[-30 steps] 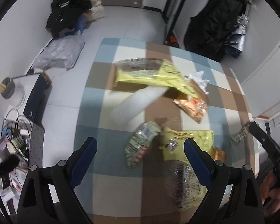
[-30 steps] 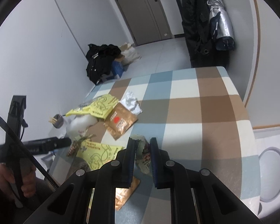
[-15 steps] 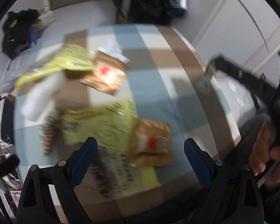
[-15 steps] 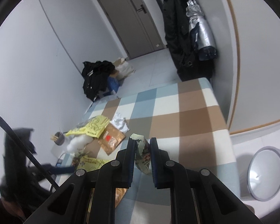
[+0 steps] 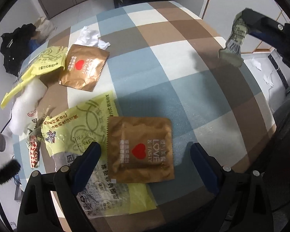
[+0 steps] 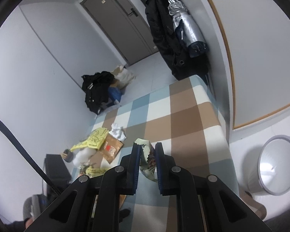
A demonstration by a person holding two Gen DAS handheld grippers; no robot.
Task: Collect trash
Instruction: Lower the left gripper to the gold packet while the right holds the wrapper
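Right gripper [image 6: 147,154] clamped a crumpled wrapper [image 6: 147,161] above the checked table [image 6: 183,119], needing carriage to the bin [image 6: 278,166]; left gripper [image 5: 145,154] hung apart over the gold sachet [image 5: 141,148].

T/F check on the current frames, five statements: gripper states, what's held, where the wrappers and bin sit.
1. The right gripper is shut on a crumpled wrapper. True.
2. The left gripper holds a gold packet. False: it is open, hovering over the gold packet lying on the checked table.
3. Two gold packets lie on the table. True: the second is farther back.
4. The white tissue is in the bin. False: it lies on the table.
5. The bin stands on the floor beside the table. True.
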